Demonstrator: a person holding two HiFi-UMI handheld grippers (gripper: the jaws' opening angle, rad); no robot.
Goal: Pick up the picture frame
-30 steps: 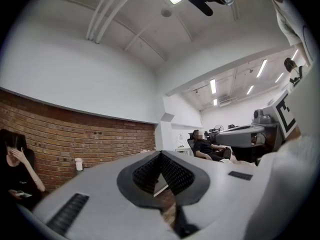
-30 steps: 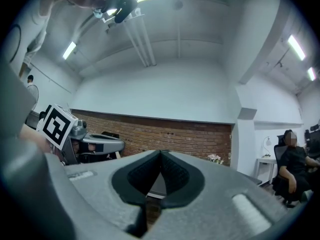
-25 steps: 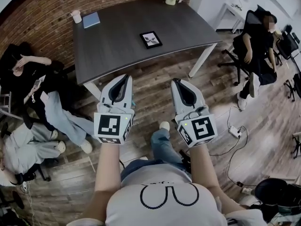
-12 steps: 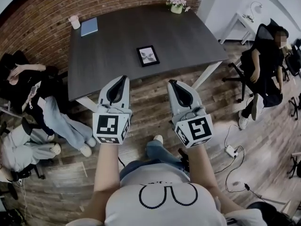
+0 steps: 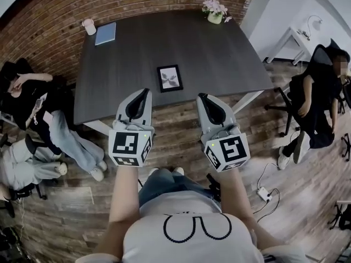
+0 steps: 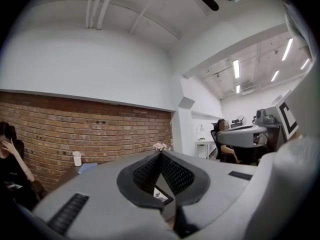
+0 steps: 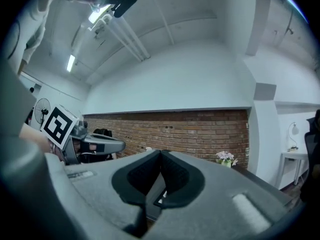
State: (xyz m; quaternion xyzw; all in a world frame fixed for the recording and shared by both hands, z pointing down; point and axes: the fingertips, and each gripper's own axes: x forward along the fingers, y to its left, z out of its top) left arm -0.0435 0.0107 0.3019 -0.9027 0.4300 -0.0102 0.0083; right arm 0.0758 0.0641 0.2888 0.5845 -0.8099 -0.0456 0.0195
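Picture frame [image 5: 169,78] flat on table [image 5: 219,53], left gripper [image 5: 146,90], right gripper [image 5: 201,96] both closed

We're looking at a table [image 5: 219,53] with a dark matt top that shows faint wood grain, on white painted-looking legs [image 5: 249,98]. It sits over a floor [image 5: 181,130] of worn, streaky wood planks, against a rough red brick wall [image 5: 49,21]. The frame [image 5: 169,78] has a plain black matt rim round a pale, paper-like print, and both the left gripper [image 5: 146,90] and right gripper [image 5: 201,96] read to us as smooth matt grey plastic with black pads [image 6: 150,171] in a fine grid texture.
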